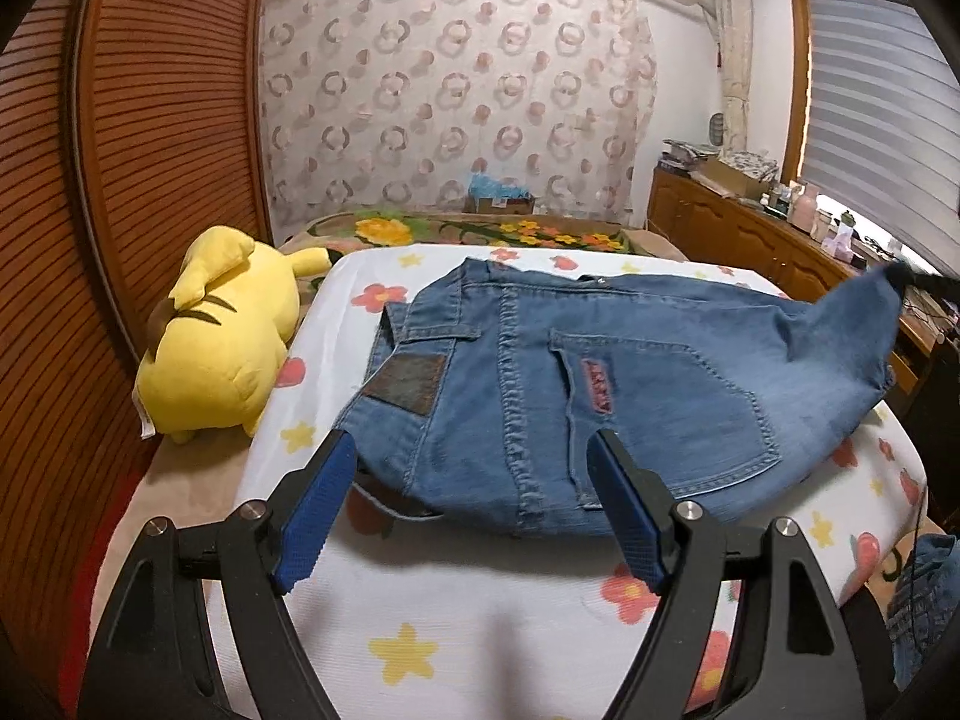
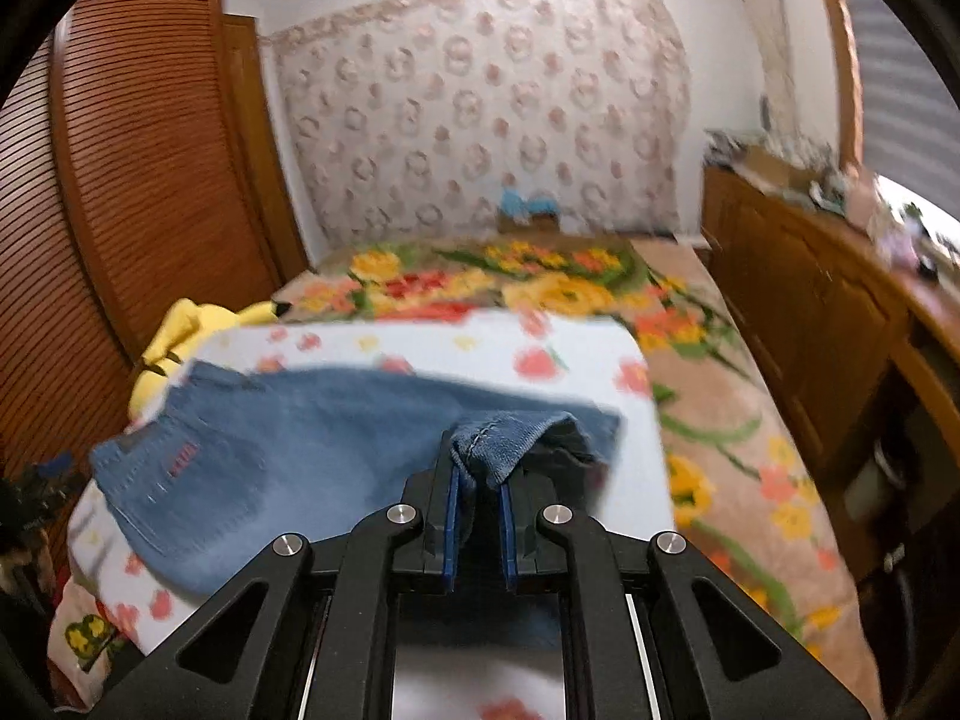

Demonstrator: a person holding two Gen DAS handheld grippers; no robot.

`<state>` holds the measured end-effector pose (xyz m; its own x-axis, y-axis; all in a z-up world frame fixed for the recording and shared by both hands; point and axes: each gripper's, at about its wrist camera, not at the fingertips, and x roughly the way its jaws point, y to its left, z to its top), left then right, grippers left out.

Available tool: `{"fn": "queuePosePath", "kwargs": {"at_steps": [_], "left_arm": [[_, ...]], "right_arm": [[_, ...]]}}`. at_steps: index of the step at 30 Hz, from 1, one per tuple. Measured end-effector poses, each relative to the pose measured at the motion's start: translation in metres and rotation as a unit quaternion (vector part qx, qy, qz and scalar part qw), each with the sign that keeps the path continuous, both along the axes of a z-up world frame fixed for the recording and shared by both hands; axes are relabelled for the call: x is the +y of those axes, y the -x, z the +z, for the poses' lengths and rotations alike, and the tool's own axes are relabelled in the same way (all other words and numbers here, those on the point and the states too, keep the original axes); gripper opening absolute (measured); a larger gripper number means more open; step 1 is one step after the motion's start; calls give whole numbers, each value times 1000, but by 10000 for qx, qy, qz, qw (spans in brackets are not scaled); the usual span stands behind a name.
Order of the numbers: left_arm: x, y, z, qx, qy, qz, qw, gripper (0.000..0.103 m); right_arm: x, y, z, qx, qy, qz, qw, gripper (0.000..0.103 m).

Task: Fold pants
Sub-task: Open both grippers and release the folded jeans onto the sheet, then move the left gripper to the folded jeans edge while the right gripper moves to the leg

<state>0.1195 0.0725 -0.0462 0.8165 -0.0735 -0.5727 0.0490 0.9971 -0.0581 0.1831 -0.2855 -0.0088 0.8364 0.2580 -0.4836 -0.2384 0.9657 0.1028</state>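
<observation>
Blue denim pants lie on a white flowered sheet, back side up, showing a leather patch and a pocket with a red label. My left gripper stands open just over the near edge of the pants; its blue pads grip nothing. At the right, one end of the pants is lifted off the sheet by the right gripper. In the right wrist view, the right gripper is shut on a stitched hem of the pants, which drape away to the left.
A yellow plush toy lies at the sheet's left edge, against a louvred wooden wardrobe. A floral blanket covers the bed beyond. A wooden dresser with clutter runs along the right.
</observation>
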Motion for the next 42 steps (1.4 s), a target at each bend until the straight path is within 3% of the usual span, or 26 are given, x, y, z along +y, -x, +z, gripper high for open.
{"fn": "queuePosePath", "kwargs": {"at_steps": [6, 11, 17, 19, 21, 28, 32, 36, 42], "left_arm": [[-8, 8, 9, -116, -28, -106, 9999, 80], [-4, 14, 13, -143, -37, -124, 9998, 80], [7, 20, 13, -143, 29, -71, 9999, 80], [9, 20, 12, -126, 43, -55, 9999, 80], [12, 20, 10, -118, 70, -47, 9999, 80], [10, 14, 2, -28, 151, -76, 9999, 80], [3, 9, -3, 29, 114, -160, 9998, 80], [-4, 0, -8, 92, 80, -305, 9995, 80], [-17, -22, -18, 316, 14, -650, 9974, 57]], "right_arm": [[76, -11, 33, -410, 166, 835, 9955, 10], [159, -20, 45, -513, 230, 1743, 9831, 10], [235, -37, 30, -87, 201, 2546, 9668, 10], [248, -46, 18, 123, 310, 2658, 9634, 18], [254, -51, 11, 189, 443, 2691, 9619, 36], [246, -79, 17, 215, 536, 2419, 9686, 43], [239, -54, 25, 218, 657, 2206, 9729, 44], [236, -50, 12, 472, 802, 1991, 9755, 44], [233, -75, -19, 1023, 756, 1921, 9731, 44]]}}
